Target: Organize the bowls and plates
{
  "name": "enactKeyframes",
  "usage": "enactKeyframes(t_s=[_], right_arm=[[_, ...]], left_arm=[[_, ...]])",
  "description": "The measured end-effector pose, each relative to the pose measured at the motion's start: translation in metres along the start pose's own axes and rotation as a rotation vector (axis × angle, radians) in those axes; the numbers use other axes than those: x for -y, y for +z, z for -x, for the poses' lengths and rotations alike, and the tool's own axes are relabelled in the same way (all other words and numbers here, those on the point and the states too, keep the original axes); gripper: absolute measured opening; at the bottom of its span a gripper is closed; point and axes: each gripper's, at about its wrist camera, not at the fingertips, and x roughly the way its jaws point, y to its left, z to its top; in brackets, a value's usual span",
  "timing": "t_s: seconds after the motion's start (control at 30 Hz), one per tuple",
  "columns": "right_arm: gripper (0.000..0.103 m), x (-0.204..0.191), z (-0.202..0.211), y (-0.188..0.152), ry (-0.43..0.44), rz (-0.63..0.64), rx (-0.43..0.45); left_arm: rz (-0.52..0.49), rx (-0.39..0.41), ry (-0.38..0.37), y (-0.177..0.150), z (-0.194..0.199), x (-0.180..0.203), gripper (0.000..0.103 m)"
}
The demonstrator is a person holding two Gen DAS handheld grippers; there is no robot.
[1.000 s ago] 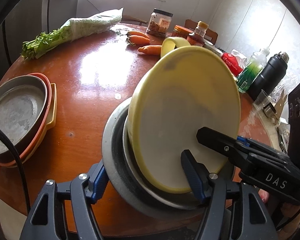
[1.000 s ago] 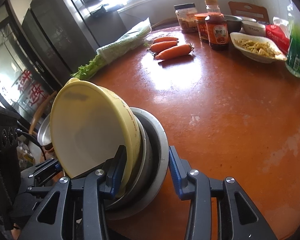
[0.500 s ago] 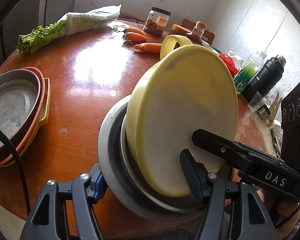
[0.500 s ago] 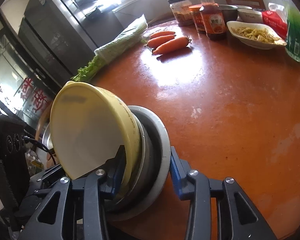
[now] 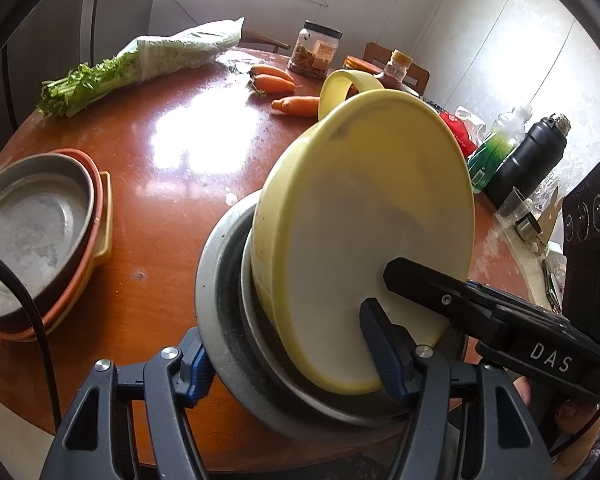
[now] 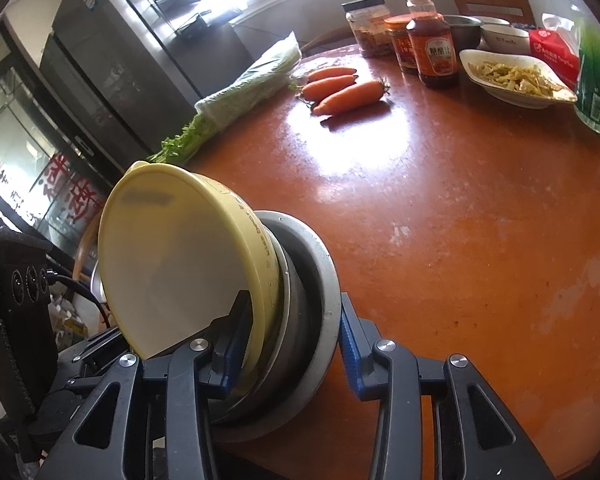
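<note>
A yellow bowl [image 5: 360,208] with a loop handle is nested in grey metal dishes [image 5: 220,288], and the whole stack stands tilted on edge over the near rim of the round brown table [image 5: 160,152]. My left gripper [image 5: 290,360] is shut on this stack, one pad on the metal rim and the other inside the bowl. My right gripper [image 6: 290,350] is shut on the same stack from the other side, with its left finger inside the yellow bowl [image 6: 172,256] and its right one behind the metal dishes [image 6: 316,280]. The right gripper's black finger [image 5: 420,280] shows in the left wrist view.
A metal pan in brown and orange dishes [image 5: 32,224] sits at the table's left edge. Further back lie celery [image 5: 140,64], carrots [image 6: 340,92], jars and sauce bottles [image 6: 432,52], a dish of food [image 6: 516,76], a green bottle [image 5: 492,152] and a black flask [image 5: 532,160].
Hardly anything: both grippers keep their hold on the tilted stack, which only wobbles slightly in place.
</note>
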Motion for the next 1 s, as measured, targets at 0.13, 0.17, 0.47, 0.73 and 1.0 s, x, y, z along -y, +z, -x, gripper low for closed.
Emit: enactKeyframes(t_s=[0.13,0.17,0.47,0.73,1.0], right_arm=[[0.042,-0.01,0.002,0.006,0.01,0.017,0.006],[0.042,-0.013,0.002,0.009,0.012,0.024,0.008],[0.042,-0.063,-0.011,0.033,0.059,0.096,0.007],[0.042,-0.118,-0.04,0.056,0.114,0.15,0.003],[0.042,-0.164,-0.084,0.071,0.138,0.189,-0.033]], left_arm=[[0.005,0.017,0.009,0.005,0.011,-0.003,0.066],[0.006,0.023,0.012,0.006,0.014,-0.005,0.066],[0.048,0.079,0.06,0.021,0.051,-0.037,0.066],[0.092,0.122,0.118,0.04,0.084,-0.088,0.065],[0.148,0.127,0.145,0.051,0.091,-0.144,0.065]])
